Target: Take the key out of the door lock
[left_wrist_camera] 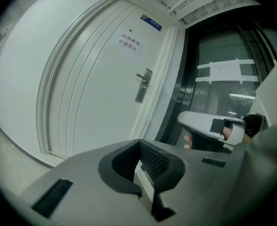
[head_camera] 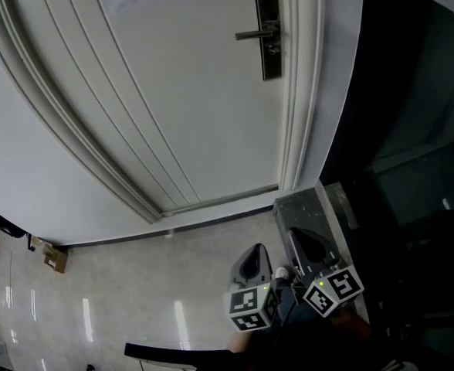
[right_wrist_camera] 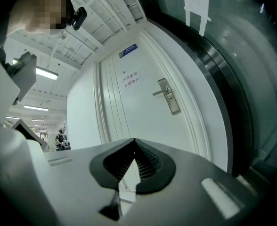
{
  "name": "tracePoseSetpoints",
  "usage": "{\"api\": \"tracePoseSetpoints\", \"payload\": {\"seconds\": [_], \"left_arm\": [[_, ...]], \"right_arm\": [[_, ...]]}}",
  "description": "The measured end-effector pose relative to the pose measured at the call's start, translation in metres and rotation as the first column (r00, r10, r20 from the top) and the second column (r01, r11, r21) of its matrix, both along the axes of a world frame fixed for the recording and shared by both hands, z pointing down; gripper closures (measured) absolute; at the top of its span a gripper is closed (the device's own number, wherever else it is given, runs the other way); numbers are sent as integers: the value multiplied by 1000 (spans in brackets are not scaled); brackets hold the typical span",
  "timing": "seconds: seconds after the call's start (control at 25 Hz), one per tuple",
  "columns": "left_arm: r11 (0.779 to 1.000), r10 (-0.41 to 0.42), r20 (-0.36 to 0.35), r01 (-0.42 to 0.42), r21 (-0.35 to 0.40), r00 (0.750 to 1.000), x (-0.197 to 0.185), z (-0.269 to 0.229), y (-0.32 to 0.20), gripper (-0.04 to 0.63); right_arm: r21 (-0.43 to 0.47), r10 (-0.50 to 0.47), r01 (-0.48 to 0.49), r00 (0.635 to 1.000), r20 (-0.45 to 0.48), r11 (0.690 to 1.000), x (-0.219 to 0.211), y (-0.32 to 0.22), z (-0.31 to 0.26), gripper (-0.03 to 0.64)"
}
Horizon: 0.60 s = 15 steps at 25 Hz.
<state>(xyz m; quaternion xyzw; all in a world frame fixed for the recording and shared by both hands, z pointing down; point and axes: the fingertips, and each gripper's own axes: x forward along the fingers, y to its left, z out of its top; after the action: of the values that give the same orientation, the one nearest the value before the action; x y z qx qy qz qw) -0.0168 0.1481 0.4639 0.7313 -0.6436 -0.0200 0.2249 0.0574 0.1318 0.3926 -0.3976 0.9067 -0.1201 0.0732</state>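
Note:
A white door (head_camera: 173, 91) fills the head view, with a metal lock plate (head_camera: 268, 33) and lever handle (head_camera: 252, 34) at the upper right. A small dark spot below the handle may be the key; it is too small to be sure. Both grippers hang low near the floor, far from the lock. My left gripper (head_camera: 253, 258) and right gripper (head_camera: 307, 243) sit side by side, jaws together with nothing in them. The lock plate (left_wrist_camera: 143, 85) shows in the left gripper view past the left gripper (left_wrist_camera: 139, 148). It shows again as the lock plate (right_wrist_camera: 169, 96) beyond the right gripper (right_wrist_camera: 134, 148).
A dark glass wall (head_camera: 412, 91) stands right of the door frame. A grey stone block (head_camera: 300, 205) sits at the frame's foot. A cardboard box (head_camera: 55, 258) lies on the glossy floor at left. A paper sign (left_wrist_camera: 130, 42) with red print hangs on the door.

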Motion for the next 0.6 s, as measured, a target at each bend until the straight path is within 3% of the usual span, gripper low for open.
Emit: {"api": "tracePoseSetpoints", "payload": {"seconds": [0.12,0.32,0.6], "left_arm": [[1000,-16,9,16,-20,1000,-6,10,-24,595],[999,-41,27,42,-32,999,-21,12,-96,595],[997,-47,40,44,63,998,-27,-38,-217,595]], "right_arm": [[13,-32,32,999,12,999,-7,-26,7,615],[-58,-100,104,993,68,993,-26,-102,14,615],[-15,-133,134,991,28,991,-32,-221,-8,615]]}}
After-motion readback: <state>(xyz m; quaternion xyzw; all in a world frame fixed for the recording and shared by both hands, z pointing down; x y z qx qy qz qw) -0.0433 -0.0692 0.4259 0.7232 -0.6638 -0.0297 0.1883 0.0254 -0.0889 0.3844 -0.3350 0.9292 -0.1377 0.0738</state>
